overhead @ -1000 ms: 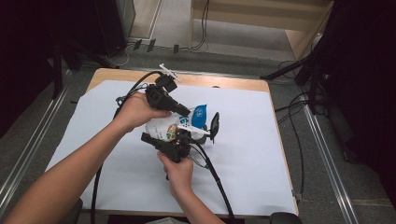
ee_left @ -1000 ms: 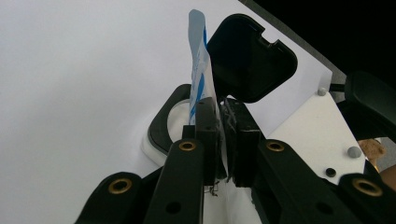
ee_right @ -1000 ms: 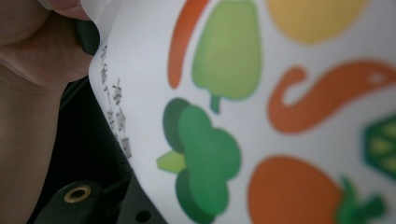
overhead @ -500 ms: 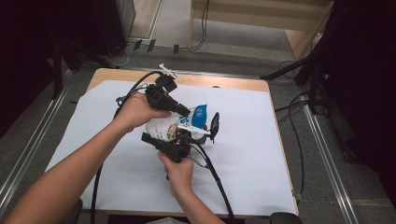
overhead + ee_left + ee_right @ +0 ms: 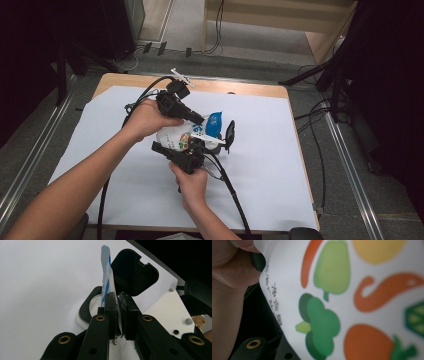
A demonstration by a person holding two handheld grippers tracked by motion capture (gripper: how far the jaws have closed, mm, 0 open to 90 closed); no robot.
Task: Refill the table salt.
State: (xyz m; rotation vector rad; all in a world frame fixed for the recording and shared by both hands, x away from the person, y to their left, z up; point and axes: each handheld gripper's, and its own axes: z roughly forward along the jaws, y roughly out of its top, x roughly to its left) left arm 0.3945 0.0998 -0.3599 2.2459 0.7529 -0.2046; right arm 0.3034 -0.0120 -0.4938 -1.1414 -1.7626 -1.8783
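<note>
Bench (image 5: 280, 200) — white sheet over a wooden top, cables trailing off the near and far edges. No shift against the pictures from half a second and a second back: both hands, both tools and the pouch sit where they sat, so the work reads as a steady hold, not a stage passed.

Pouch (image 5: 176, 139) — soft white pack with a blue top edge and printed vegetables, held up off the bench near its middle, between the two tools. Seen from the right gripper, that print (image 5: 352, 302) is pressed close to the lens.

Black flip lid (image 5: 135, 271) — standing open just behind the pouch's blue edge, above a white dish-like rim (image 5: 86, 312).

Left gripper (image 5: 201, 120) — jaws narrow, clamped on the blue top strip (image 5: 106, 272).

Right gripper (image 5: 192, 147) — against the pouch's lower side; jaw state cannot be told.

Judgement — nothing released yet; the pouch looks poised for opening or emptying.
</note>
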